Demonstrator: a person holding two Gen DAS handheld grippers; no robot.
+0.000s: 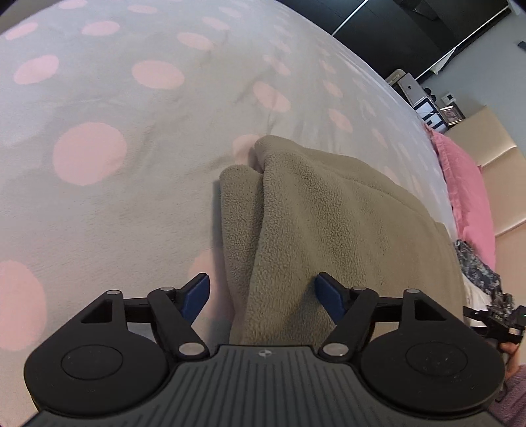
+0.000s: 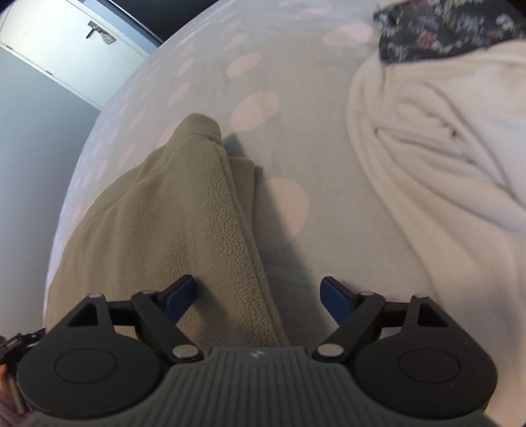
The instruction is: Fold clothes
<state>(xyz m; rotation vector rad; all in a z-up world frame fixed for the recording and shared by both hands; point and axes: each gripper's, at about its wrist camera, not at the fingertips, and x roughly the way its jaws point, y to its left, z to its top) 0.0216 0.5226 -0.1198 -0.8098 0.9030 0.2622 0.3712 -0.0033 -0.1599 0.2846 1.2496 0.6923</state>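
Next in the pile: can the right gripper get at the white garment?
Probably yes. The right gripper stands open and empty; only bare bedspread separates it from the white garment.

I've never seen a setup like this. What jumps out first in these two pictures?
A folded olive-tan fleece garment lies in the middle of a pale grey bedspread with big pink dots. At the bottom of each view a black gripper with blue pads, the left gripper and the right gripper, stands open over one edge of the fleece, not pressing it. To the right in the right wrist view lies a cream garment, with a dark floral cloth beyond it.
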